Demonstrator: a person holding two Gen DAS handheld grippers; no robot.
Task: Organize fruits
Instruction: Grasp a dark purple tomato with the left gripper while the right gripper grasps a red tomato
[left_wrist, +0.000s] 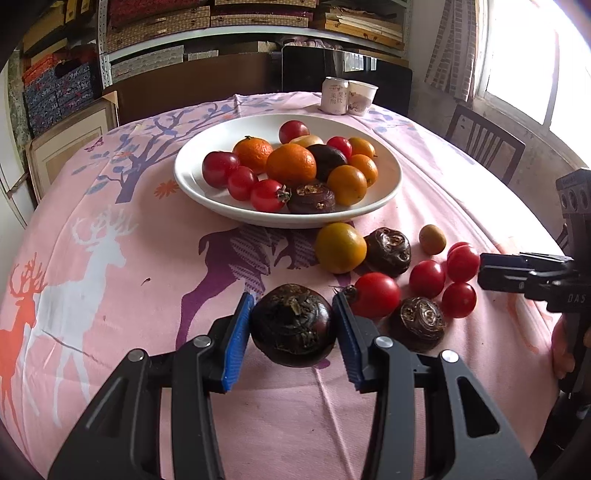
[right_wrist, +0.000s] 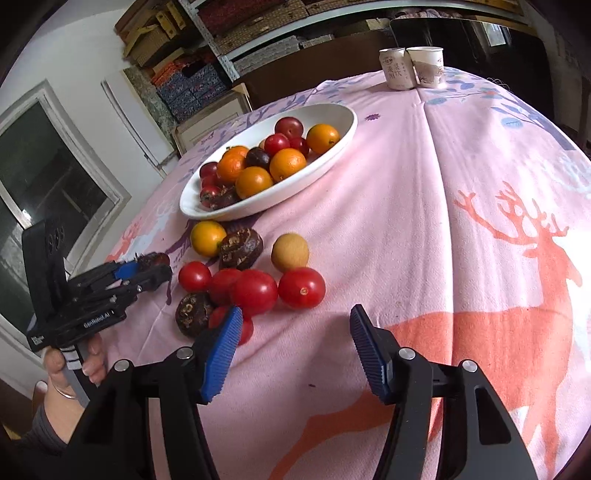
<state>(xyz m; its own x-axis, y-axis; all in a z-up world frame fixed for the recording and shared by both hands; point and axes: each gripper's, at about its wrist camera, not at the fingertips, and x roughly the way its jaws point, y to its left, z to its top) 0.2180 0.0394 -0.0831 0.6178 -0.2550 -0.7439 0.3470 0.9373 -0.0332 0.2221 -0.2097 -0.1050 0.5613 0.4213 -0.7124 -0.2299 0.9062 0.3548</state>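
My left gripper (left_wrist: 293, 306) is shut on a dark water chestnut (left_wrist: 293, 326); both blue pads press its sides just above the pink cloth. From the right wrist view the same gripper (right_wrist: 159, 267) shows at the left with the chestnut (right_wrist: 153, 258) in it. My right gripper (right_wrist: 295, 317) is open over bare cloth, just short of a cluster of cherry tomatoes (right_wrist: 301, 288). One tomato is partly hidden behind its left finger. A white bowl (left_wrist: 288, 219) holds oranges, tomatoes and chestnuts. Loose on the cloth lie an orange (left_wrist: 340, 247), two chestnuts (left_wrist: 388, 251) and a tan fruit (left_wrist: 432, 239).
A can (left_wrist: 334, 95) and a paper cup (left_wrist: 362, 96) stand at the table's far edge. A wooden chair (left_wrist: 484, 144) is at the far right by the window. Shelves with boxes line the back wall. A hand (right_wrist: 70, 365) holds the left gripper's handle.
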